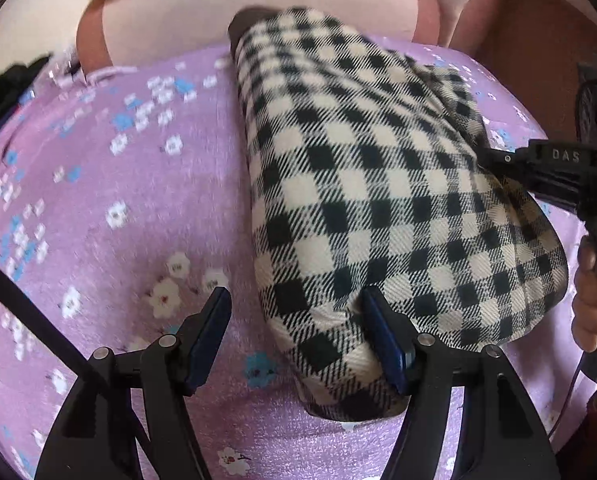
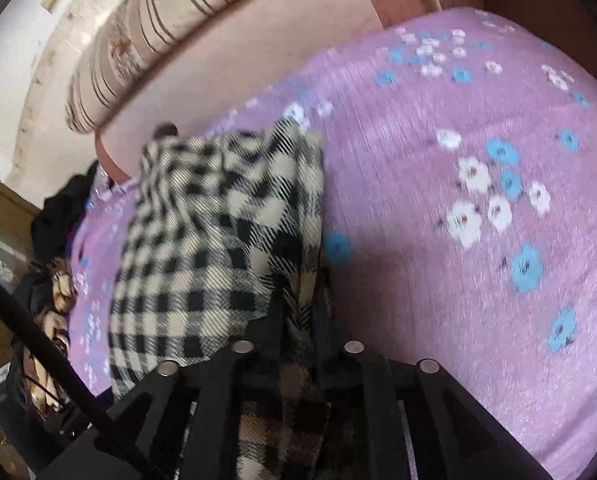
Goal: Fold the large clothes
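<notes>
Here the checked garment [image 1: 362, 208], black and cream, lies folded in a long thick bundle on the purple flowered bedcover [image 1: 130, 208]. In the left wrist view it runs from 12 o'clock down to 6 o'clock. The left gripper [image 1: 298, 328] stands released: its left blue pad [image 1: 208, 332] is over the bare bedcover, the right one touches the near end of the bundle, and a corner of cloth sits between them without being pressed. The right gripper [image 2: 294, 320] is clenched on a fold of the same garment, which passes between its jaws. At 3 o'clock in the left view a person's hand [image 1: 590, 304] holds that right tool. Beyond the bundle stands a pink headboard [image 1: 258, 12], and dark clothes [image 2: 58, 208] lie at the bed's edge, at 9 o'clock in the right view.
</notes>
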